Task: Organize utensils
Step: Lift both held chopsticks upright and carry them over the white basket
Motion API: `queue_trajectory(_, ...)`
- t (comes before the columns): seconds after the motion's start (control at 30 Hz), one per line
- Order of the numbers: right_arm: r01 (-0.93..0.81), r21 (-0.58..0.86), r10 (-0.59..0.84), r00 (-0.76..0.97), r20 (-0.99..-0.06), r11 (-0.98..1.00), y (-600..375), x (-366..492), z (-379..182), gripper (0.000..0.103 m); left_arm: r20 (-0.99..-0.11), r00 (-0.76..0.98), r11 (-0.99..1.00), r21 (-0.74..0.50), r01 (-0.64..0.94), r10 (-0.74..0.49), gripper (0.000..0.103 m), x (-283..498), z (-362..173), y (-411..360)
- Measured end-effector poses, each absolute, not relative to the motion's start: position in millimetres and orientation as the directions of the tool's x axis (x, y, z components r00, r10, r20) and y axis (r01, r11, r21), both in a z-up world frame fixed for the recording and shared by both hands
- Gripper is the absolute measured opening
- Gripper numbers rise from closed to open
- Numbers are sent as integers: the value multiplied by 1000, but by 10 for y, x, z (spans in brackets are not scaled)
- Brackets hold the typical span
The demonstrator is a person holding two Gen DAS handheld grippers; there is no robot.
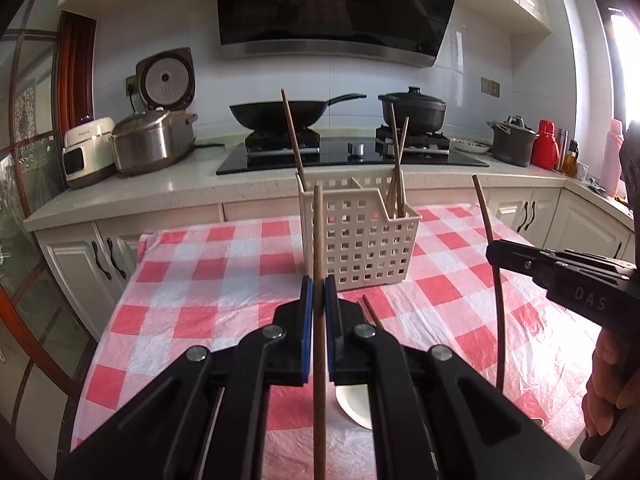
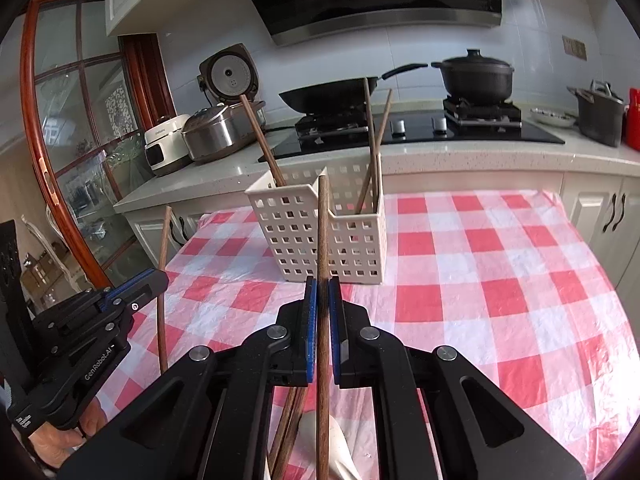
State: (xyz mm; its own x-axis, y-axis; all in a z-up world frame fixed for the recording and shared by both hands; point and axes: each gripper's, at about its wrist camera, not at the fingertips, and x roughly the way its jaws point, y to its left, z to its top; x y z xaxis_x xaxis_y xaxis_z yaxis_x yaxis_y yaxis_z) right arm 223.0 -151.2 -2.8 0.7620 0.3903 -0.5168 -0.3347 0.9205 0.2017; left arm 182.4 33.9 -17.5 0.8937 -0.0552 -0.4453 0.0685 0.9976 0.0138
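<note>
On the left, the left gripper (image 1: pixel 319 300) has its jaws clamped on one wooden chopstick (image 1: pixel 319 240), held upright above the checked tabletop (image 1: pixel 200 292). In the middle stands the white basket (image 1: pixel 360 240), well apart from both grippers; a single stick leans in its left compartment and two more lean crossed in the right one. On the right, the right gripper (image 2: pixel 323 304) has its jaws pinched on a second chopstick (image 2: pixel 323 232), also near upright.

Both sticks are gripped partway along their length, so I judge they could pivot in the narrow pads and miss a compartment, or catch the basket's rim and tip the light basket over. With both hands heading for one basket, the two sticks could also knock together.

The left wrist view shows a loose chopstick end (image 1: pixel 372 312) and a white spoon (image 1: pixel 354 404) lying on the cloth under the gripper. The right wrist view alone shows several more loose chopsticks (image 2: pixel 290 424) beside that spoon (image 2: pixel 340 448).
</note>
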Motion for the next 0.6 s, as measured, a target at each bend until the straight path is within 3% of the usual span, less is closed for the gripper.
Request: queue_trajectory(0.6, -296, 49, 290, 872, -393, 954, -1427, 1855, 306, 7, -309, 949, 998, -10, 66, -66, 6, 1331, 141, 347)
